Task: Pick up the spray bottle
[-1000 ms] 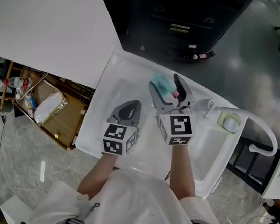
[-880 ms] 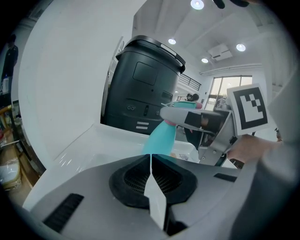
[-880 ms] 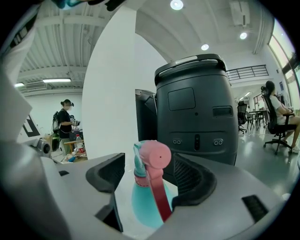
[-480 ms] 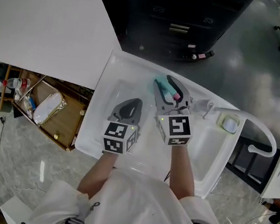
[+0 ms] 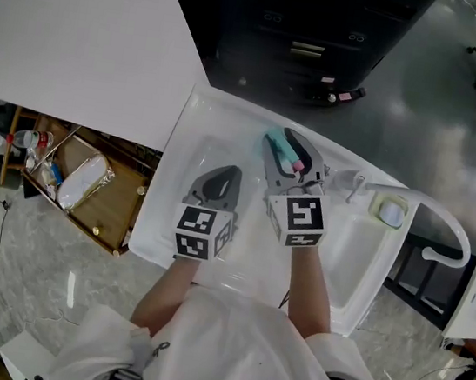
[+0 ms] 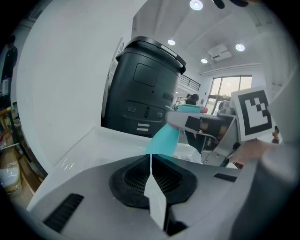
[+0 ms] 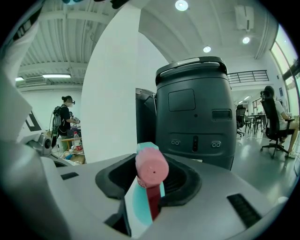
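The spray bottle (image 5: 277,141), teal with a pink nozzle, stands on the white basin top (image 5: 193,148). My right gripper (image 5: 284,147) reaches over it, and its jaws are closing on the bottle's head. In the right gripper view the pink nozzle (image 7: 151,169) and teal neck sit clamped between the pads. My left gripper (image 5: 225,177) rests just left of the bottle, shut with nothing in it. In the left gripper view its jaws meet in a thin line (image 6: 151,161), and the teal bottle (image 6: 164,140) shows beyond them under the right gripper's jaw.
A faucet (image 5: 357,186), a round pale dish (image 5: 391,208) and a curved white pipe (image 5: 454,231) lie to the right. A large black machine (image 5: 305,27) stands behind the basin. A white panel (image 5: 76,30) and a wooden crate (image 5: 88,194) are to the left.
The right gripper's jaws have gone from wide open to narrow around the bottle's head. Both hands have stayed in place, and the left gripper has stayed shut.
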A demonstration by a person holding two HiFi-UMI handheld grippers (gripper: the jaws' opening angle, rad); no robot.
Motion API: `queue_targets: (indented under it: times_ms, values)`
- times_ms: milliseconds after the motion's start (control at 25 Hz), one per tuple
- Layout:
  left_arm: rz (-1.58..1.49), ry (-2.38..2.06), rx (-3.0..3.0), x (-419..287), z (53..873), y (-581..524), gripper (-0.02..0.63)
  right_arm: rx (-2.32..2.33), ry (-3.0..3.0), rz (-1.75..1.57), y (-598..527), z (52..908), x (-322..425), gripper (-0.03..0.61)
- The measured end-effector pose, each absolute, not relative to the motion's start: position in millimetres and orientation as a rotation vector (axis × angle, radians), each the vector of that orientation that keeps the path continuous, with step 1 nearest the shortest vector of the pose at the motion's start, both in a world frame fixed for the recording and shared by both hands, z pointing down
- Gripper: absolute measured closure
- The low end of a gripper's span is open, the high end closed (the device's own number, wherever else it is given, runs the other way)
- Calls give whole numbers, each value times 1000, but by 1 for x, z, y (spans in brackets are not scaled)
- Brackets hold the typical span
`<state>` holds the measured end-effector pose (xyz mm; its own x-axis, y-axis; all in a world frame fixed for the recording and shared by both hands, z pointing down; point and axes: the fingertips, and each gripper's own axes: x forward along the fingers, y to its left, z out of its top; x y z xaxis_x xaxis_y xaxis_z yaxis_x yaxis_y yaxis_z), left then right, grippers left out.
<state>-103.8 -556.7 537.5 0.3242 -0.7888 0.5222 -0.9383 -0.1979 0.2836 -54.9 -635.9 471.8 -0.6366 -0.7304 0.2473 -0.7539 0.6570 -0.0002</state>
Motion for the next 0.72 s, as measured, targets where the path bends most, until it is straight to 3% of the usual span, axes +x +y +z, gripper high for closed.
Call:
queue_targets:
  times_ms: [720]
  values:
    - [316,-1548,2056,-106,523,-555,580,1283,-2658,207,-636,461,-46,422]
